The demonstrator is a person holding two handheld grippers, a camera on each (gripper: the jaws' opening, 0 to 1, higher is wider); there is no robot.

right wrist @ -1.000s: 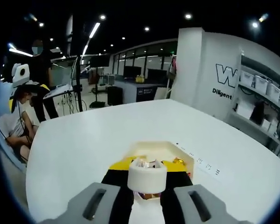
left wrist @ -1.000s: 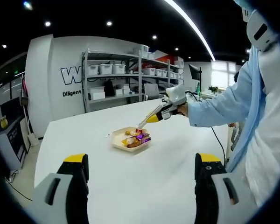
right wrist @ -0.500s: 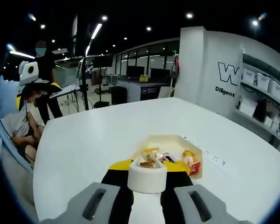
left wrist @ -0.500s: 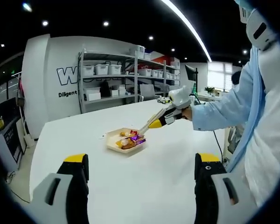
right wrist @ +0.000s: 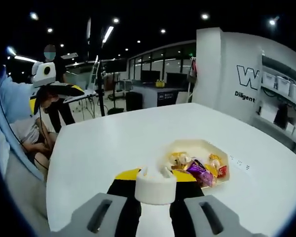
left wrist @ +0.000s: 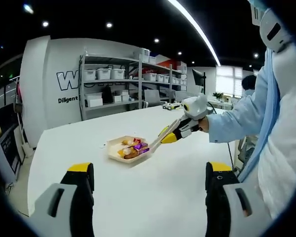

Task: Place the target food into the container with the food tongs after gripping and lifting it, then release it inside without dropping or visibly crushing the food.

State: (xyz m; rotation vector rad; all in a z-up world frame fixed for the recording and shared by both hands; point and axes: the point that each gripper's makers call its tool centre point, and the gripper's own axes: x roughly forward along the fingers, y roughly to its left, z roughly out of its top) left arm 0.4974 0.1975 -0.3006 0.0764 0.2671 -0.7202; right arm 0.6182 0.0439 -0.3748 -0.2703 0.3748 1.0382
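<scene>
Your tongs hang at the near edge of a filled container on the white table.

Your right gripper [left wrist: 180,129] is clenched on the food tongs [left wrist: 160,138], whose tips sit apart and bare just beside the container [left wrist: 113,146]. The wrapped snacks [right wrist: 201,170], yellow, purple and red, lie inside the container. Your left gripper [left wrist: 148,190] hovers well back over the table [left wrist: 153,187], jaws wide and released, nothing between them.
</scene>
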